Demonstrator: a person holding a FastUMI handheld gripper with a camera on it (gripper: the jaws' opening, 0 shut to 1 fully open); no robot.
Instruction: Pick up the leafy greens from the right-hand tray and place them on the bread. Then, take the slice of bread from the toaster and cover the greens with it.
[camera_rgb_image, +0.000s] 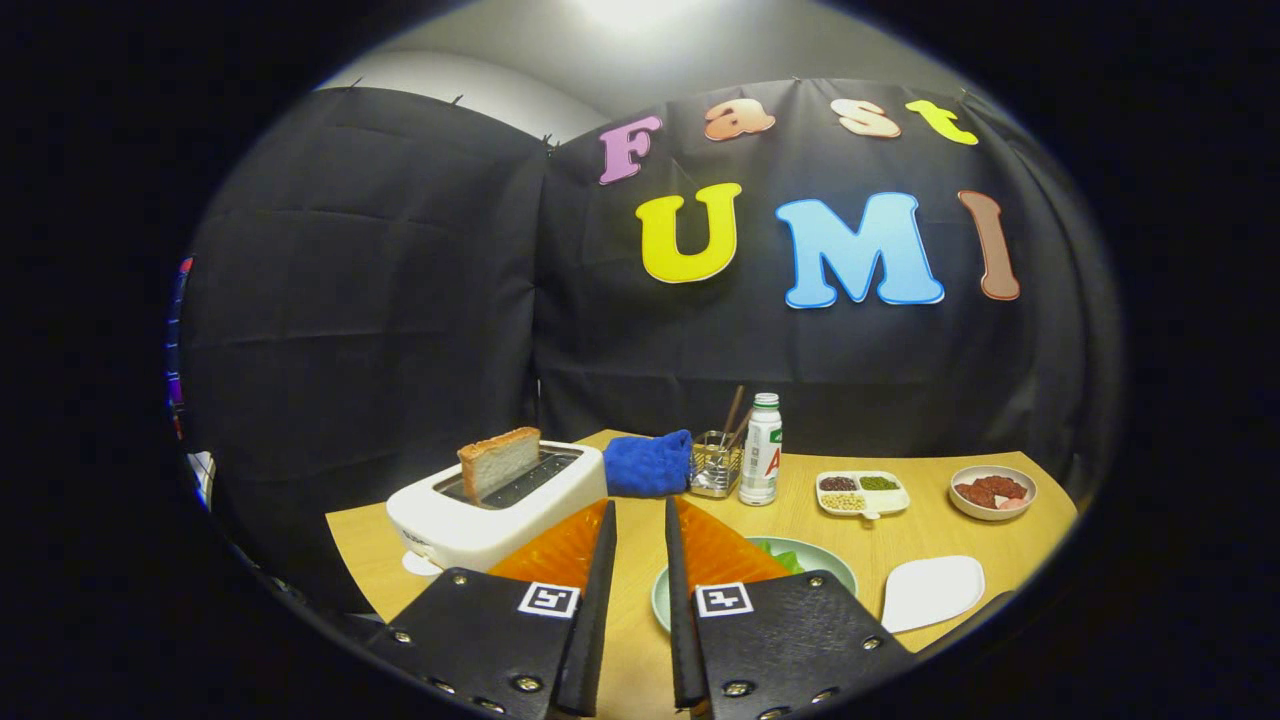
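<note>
Bread slice (499, 461) stands upright in the near slot of the white toaster (480, 510), top half clear of the slot, so its flat faces are open to a pinch from above; it sits beyond the jaws (640, 520) and off to their left. Jaws stand apart with a narrow gap, nothing between them, bare worktop (630, 610) showing through. Just right of the jaws, partly hidden behind the right finger, is a pale green plate (830, 568) with a bit of leafy greens (780, 555) on it; whether bread lies under them cannot be told. Farther right, a white tray (932, 592) lies bare on what shows, near the worktop's front edge. That fits greens already on the plate and the toaster slice yet to come over. Well beyond the jaws: blue cloth (648, 464) touching the toaster's far end, a wire holder with sticks (717, 462), a bottle (761, 449), a divided dish of beans (861, 492), a bowl of reddish pieces (992, 491). Open room lies straight ahead between toaster and plate; the toaster sits close to the worktop's left edge.
</note>
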